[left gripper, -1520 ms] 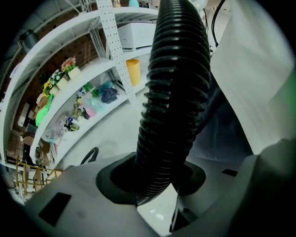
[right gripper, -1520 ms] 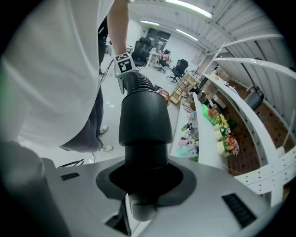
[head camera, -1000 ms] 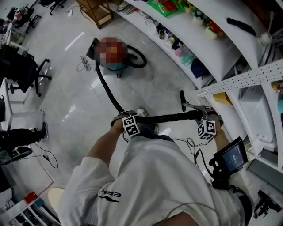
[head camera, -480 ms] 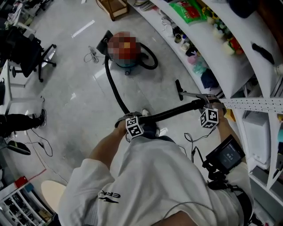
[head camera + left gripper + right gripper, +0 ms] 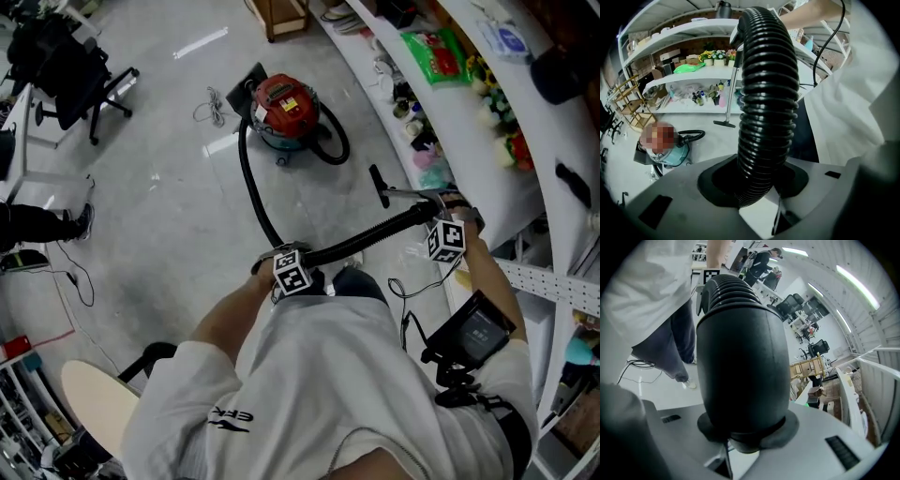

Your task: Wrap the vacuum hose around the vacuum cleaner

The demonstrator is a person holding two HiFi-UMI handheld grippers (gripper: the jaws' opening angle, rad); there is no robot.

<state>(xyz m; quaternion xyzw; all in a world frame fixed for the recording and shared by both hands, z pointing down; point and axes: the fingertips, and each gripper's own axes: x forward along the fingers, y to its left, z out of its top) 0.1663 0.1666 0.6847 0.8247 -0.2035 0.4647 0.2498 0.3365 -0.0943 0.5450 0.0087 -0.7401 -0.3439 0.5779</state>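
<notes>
Gripping the vacuum hose [image 5: 249, 184] at two places, the person is holding a stretch of it up in front of the body. The left hand-held gripper [image 5: 754, 190] is closing its jaws partway round the black, ribbed part of the hose, which is rising thick and glossy out of the jaws in the left gripper view. The right hand-held gripper [image 5: 740, 439] is clamping the smooth, rounded black cuff at the hose's far end, with the ribs starting just beyond it. Between the two grippers the hose is running nearly straight, sloping up towards the right one.

From the left hand-held gripper the hose is curving away across the pale floor [image 5: 169, 216] to the vacuum cleaner [image 5: 286, 105], a canister with a red top and a teal lower body. The canister is sitting on the floor well apart from the person, close to the curved white shelves [image 5: 441, 84]. Past the right hand-held gripper a thin metal wand [image 5: 412, 195] is sticking out, ending in a black floor nozzle [image 5: 379, 185].
</notes>
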